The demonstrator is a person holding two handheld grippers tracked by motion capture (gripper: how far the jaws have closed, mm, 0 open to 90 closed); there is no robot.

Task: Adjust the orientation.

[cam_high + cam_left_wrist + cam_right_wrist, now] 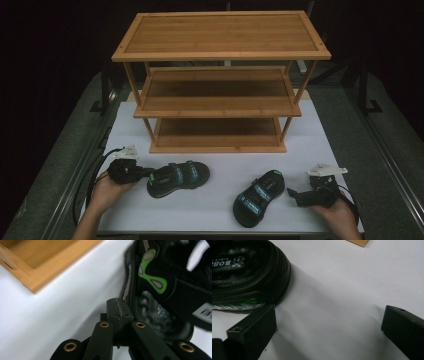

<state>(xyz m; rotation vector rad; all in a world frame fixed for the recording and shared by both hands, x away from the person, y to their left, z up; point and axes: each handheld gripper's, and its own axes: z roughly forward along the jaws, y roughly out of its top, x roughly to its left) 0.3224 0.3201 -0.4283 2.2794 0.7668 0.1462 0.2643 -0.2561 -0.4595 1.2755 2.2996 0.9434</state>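
Left gripper (117, 305) fingers are pressed together, empty, beside the left sandal's (178, 178) heel; right gripper (329, 322) fingers are spread wide, empty, beside the right sandal (258, 197).

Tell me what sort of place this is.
Probably a staged recording bench, not a home: a three-tier wooden shoe rack stands on a white table against dark surroundings, two black-and-green sandals lie before it, and a hand-held gripper with trailing cable sits beside one.

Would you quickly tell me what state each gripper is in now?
Left gripper: closed, empty, beside the left sandal.
Right gripper: open, holding nothing.
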